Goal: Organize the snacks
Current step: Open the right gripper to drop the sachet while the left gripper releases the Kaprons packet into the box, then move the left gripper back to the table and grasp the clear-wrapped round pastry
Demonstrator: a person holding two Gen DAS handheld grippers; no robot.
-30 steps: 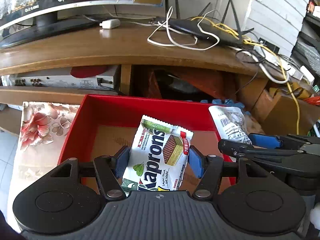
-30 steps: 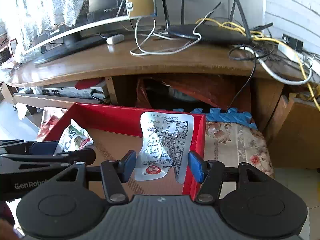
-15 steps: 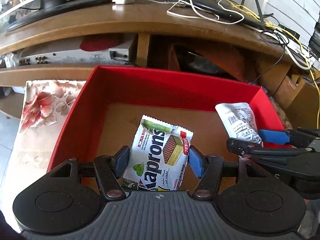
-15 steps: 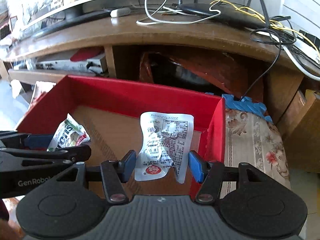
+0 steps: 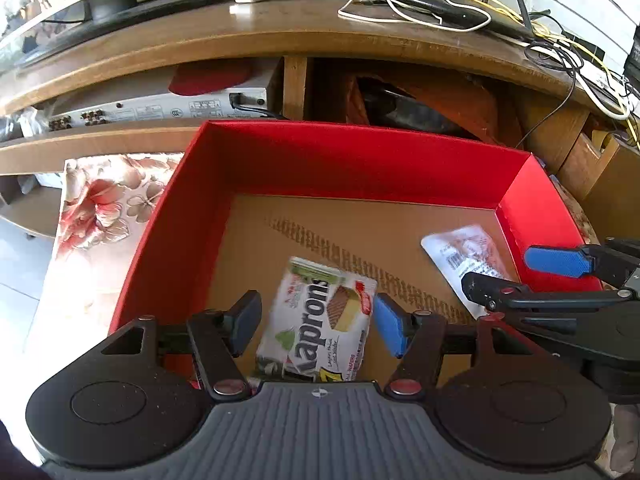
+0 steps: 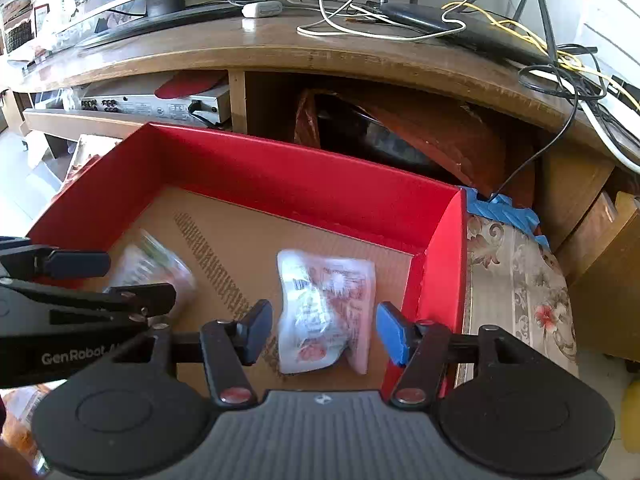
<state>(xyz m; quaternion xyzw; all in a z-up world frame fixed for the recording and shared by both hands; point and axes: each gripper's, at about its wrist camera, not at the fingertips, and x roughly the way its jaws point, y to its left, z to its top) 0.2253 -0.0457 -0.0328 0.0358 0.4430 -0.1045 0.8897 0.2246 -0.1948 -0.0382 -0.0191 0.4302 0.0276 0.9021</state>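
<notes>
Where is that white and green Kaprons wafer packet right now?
In the left wrist view, the white and green Kaprons wafer packet sits between the left gripper jaws, inside the red cardboard box, left of the silver snack pouch.

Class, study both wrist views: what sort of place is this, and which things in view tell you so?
Most likely a home living room, at a TV stand. A wooden media unit carries a screen's base and a router with tangled cables, an AV box sits on its shelf, and a floral cloth lies beside the red box.
</notes>
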